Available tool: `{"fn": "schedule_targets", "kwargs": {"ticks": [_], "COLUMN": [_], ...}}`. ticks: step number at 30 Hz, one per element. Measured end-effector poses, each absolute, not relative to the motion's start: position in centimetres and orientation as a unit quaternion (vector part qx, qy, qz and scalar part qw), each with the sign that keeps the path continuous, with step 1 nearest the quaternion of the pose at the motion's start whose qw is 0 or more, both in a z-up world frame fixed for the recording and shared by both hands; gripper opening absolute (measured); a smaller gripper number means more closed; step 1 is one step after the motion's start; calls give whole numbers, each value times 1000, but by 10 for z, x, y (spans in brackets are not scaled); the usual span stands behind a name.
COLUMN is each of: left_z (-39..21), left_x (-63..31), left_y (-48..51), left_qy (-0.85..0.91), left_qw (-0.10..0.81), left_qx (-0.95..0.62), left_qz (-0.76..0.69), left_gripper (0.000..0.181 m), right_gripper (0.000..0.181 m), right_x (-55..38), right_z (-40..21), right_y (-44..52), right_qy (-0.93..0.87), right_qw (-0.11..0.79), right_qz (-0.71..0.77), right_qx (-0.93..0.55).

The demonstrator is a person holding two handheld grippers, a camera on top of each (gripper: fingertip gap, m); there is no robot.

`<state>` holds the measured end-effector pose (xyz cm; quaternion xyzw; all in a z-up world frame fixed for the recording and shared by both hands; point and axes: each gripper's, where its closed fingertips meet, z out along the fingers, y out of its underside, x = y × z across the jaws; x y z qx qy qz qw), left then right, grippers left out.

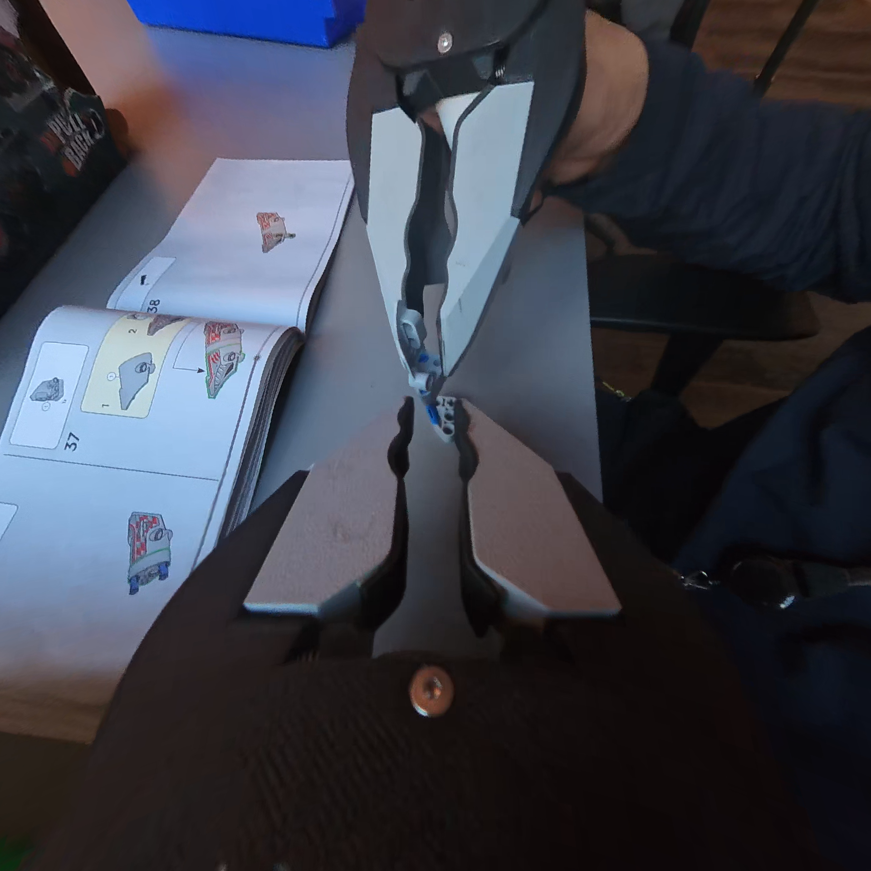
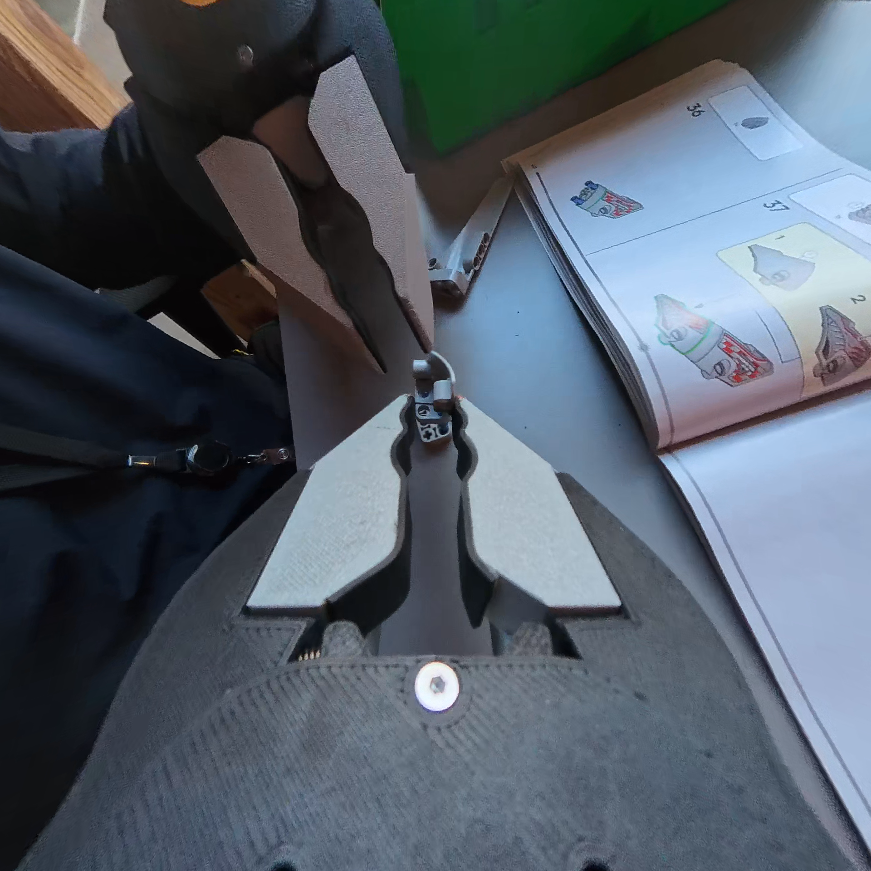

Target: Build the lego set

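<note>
My left gripper (image 1: 436,404) is at the right edge of the grey table (image 1: 339,306). It is closed to a narrow gap on a small white holed piece (image 1: 445,417) with a blue pin, which lies against its right finger. My right gripper (image 1: 431,382) comes down from above, shut on a grey curved assembly (image 1: 414,334) whose lower end meets the white piece. In the right wrist view my right gripper (image 2: 432,400) holds the grey assembly (image 2: 431,414) at its tips. The left gripper (image 2: 405,359) reaches in from the upper left, touching the assembly's far end.
An open instruction booklet (image 1: 141,400) lies left of the grippers; it also shows in the right wrist view (image 2: 707,283). A loose grey beam (image 2: 471,250) lies beside it. A blue box (image 1: 235,19), a green box (image 2: 495,61) and a dark printed box (image 1: 47,141) stand around. A person's dark sleeve (image 1: 730,188) is at the right. Both grippers' tips are close together, under 4 cm apart.
</note>
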<state>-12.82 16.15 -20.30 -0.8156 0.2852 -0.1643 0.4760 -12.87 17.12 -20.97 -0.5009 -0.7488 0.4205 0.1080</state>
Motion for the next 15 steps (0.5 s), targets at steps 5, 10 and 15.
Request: {"fn": "schedule_targets", "kwargs": {"ticks": [5, 10, 15], "left_z": [-199, -200, -199], "left_x": [-128, -123, -121], "left_y": [168, 169, 167], "left_qy": [286, 298, 304], "left_qw": [489, 486, 488], "left_qx": [-806, -804, -799], "left_qz": [-171, -169, -174], "left_gripper": [9, 7, 6], "right_gripper": [12, 12, 12], "right_x": [-126, -123, -122], "right_z": [-208, -209, -208], "right_y": [171, 168, 167], "right_qy": [-744, -742, -745], "right_qw": [109, 109, 114], "right_qz": [399, 384, 383], "right_qx": [-524, -539, -534]}}
